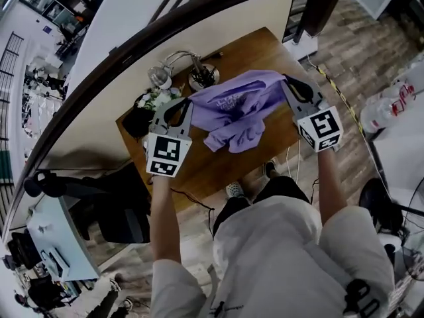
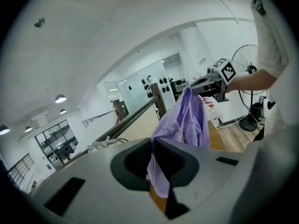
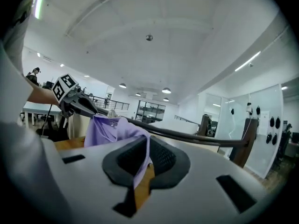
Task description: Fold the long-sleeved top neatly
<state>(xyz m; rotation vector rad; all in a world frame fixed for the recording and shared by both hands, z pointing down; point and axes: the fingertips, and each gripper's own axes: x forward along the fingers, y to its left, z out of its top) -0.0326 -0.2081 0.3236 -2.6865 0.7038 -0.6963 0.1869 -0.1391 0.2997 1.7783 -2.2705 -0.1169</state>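
Person's white shirt (image 1: 285,244) fills the bottom. Left gripper (image 1: 188,102) and right gripper (image 1: 287,82) are each clamped on an edge of the purple top (image 1: 235,108). It hangs bunched between them above the wooden table (image 1: 268,45). Best approach, I'd say: keep both pinches tight, pull the hands apart until the cloth is taut, then lay it flat before any fold.

Bright, even indoor light from ceiling lamps (image 3: 166,90), soft shadows, strong fisheye curvature, dark vignetted corners in both gripper views
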